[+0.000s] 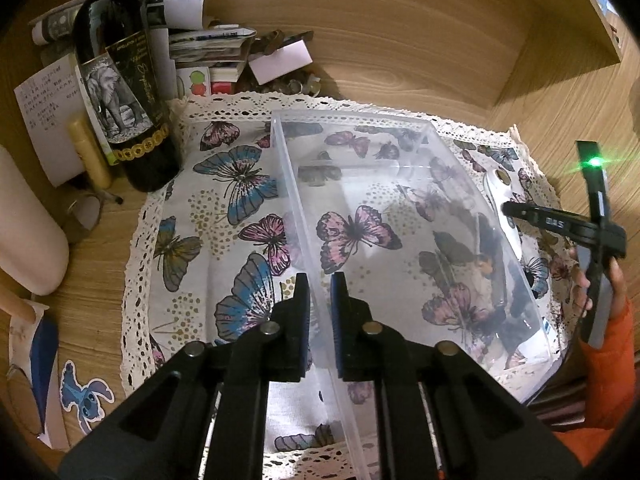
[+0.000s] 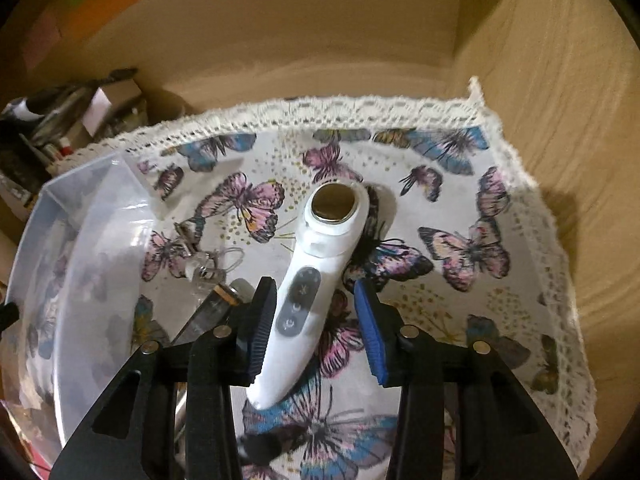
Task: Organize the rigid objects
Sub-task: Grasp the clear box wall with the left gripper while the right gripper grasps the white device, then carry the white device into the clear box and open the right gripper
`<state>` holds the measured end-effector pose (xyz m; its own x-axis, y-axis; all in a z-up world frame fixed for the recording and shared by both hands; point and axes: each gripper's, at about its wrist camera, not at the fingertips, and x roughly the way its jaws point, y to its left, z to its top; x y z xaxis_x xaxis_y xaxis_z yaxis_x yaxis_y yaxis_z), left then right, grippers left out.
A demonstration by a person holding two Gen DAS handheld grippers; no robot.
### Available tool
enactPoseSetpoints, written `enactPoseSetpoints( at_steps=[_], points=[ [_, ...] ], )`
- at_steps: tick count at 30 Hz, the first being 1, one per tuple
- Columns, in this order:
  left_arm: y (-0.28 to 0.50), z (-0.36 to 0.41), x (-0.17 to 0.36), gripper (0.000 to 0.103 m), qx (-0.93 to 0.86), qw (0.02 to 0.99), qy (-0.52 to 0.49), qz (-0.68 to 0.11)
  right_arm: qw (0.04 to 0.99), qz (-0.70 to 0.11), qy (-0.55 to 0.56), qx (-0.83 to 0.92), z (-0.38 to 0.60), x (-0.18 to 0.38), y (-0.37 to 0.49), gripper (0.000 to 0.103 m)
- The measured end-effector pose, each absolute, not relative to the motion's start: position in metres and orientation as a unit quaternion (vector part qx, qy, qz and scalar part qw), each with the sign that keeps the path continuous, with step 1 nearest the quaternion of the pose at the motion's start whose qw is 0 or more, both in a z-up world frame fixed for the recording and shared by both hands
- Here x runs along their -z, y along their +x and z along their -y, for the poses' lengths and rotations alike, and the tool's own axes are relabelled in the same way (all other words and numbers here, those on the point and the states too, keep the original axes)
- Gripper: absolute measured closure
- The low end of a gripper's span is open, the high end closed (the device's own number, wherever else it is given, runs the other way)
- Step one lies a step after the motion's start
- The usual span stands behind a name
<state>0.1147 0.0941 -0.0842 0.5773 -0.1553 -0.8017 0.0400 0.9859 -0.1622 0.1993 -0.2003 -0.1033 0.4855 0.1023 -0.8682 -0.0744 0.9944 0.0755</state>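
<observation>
Right now the left gripper [image 1: 320, 292] is clamped on the near wall of the clear plastic bin [image 1: 400, 168], fingers either side of the rim, steadying it on the butterfly cloth [image 1: 224, 184]. Over on the other side, the right gripper [image 2: 316, 312] is spread wide, straddling the handle of the white handheld device [image 2: 316, 264], which lies flat on the cloth just beside the bin; the left pad looks to be touching it, the right pad well clear. To do this well, I'd say centre the handle between the pads before closing, low on the grip, away from the buttons. Only the right view shows the device and a small metal tube [image 2: 224, 300] beside it. Only the left view shows the wine bottle [image 1: 120, 80] and the paper clutter beyond.
</observation>
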Motion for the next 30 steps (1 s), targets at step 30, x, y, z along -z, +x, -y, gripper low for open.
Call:
enactPoseSetpoints(
  at_steps=[30],
  points=[
    [0.116, -0.092, 0.088, 0.092, 0.05, 0.887, -0.053, -0.455, 0.905, -0.403, -0.036, -0.131, 0.135, 0.022, 0.172, 0.074]
  ],
)
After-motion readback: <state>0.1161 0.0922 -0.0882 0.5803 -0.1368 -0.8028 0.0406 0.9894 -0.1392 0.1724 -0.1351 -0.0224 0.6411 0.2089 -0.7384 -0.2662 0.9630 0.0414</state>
